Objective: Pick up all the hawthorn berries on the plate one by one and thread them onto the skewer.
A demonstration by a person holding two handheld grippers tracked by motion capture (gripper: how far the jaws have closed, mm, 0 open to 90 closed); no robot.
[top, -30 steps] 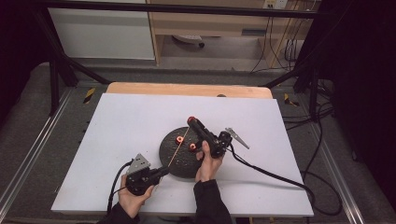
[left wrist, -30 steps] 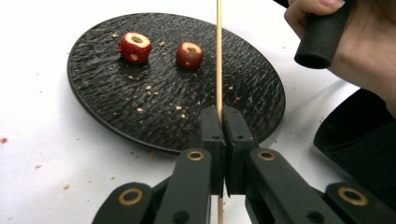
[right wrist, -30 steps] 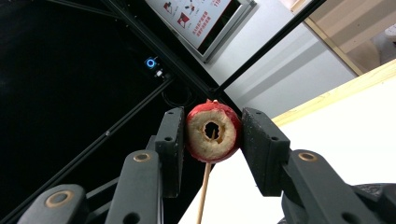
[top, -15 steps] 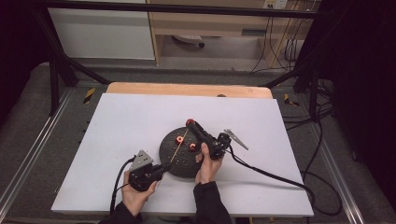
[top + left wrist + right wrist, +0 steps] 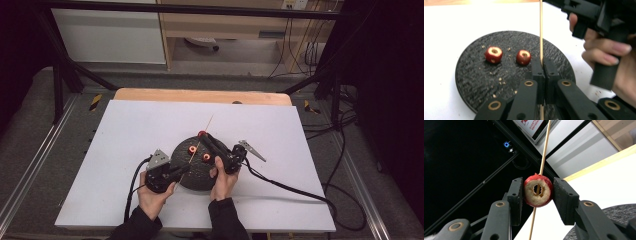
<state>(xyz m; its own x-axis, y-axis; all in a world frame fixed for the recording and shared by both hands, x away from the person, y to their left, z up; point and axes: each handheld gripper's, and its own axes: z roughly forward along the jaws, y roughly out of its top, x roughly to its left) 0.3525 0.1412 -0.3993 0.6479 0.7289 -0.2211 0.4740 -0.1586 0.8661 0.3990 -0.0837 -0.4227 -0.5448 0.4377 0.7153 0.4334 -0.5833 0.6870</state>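
A black round plate (image 5: pixel 195 175) lies on the white table with two red cored fruits (image 5: pixel 192 149) (image 5: pixel 206 157) on it. My left gripper (image 5: pixel 180 171) is at the plate's near-left edge, shut on a thin wooden skewer (image 5: pixel 205 129) that slants up and away. In the left gripper view the jaws (image 5: pixel 543 66) clamp the skewer (image 5: pixel 540 30) upright, with both fruits (image 5: pixel 493 54) (image 5: pixel 523 57) to their left. My right gripper (image 5: pixel 202 135) is over the plate's far edge, shut on a third red cored fruit (image 5: pixel 538 190). The skewer (image 5: pixel 545 145) runs through that fruit's hole.
Crumbs are scattered over the plate (image 5: pixel 486 82). The white table top (image 5: pixel 125 130) has bare room to the left and at the back, with a wooden strip (image 5: pixel 200 96) along its far edge. A black cable (image 5: pixel 290 187) trails right from the right gripper.
My left gripper has moved up and right to the plate's edge with the skewer. The skewer's tip now reaches past the fruit held in the right gripper.
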